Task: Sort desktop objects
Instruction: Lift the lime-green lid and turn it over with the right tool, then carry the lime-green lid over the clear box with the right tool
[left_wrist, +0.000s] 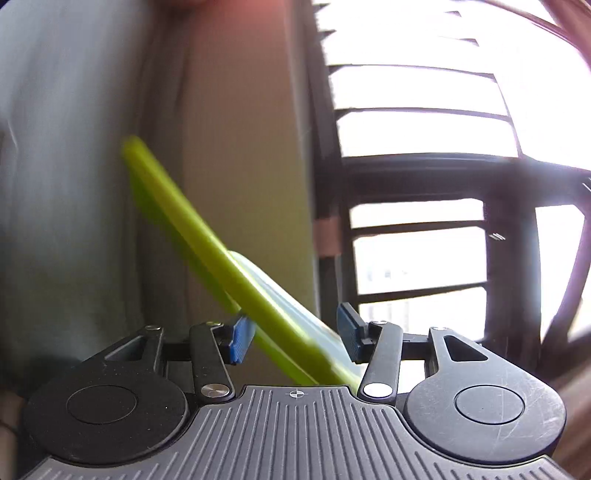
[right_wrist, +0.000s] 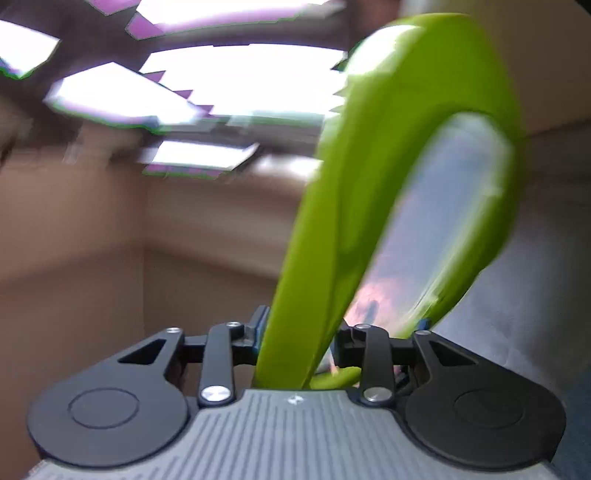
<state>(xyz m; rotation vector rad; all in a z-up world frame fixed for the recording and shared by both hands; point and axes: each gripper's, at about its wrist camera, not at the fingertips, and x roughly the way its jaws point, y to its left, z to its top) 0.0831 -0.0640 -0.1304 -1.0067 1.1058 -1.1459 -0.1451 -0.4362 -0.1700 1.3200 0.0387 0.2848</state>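
We are clamping both the left gripper (left_wrist: 295, 336) and right gripper (right_wrist: 301, 341) on a lime-green framed mirror (right_wrist: 391, 206), lifting it tilted in mid-air, and a loosening pinch could drop it.

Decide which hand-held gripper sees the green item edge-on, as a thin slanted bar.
The left hand-held gripper: there the green item shows as a thin slanted bar. The right hand-held gripper sees it broad and curved.
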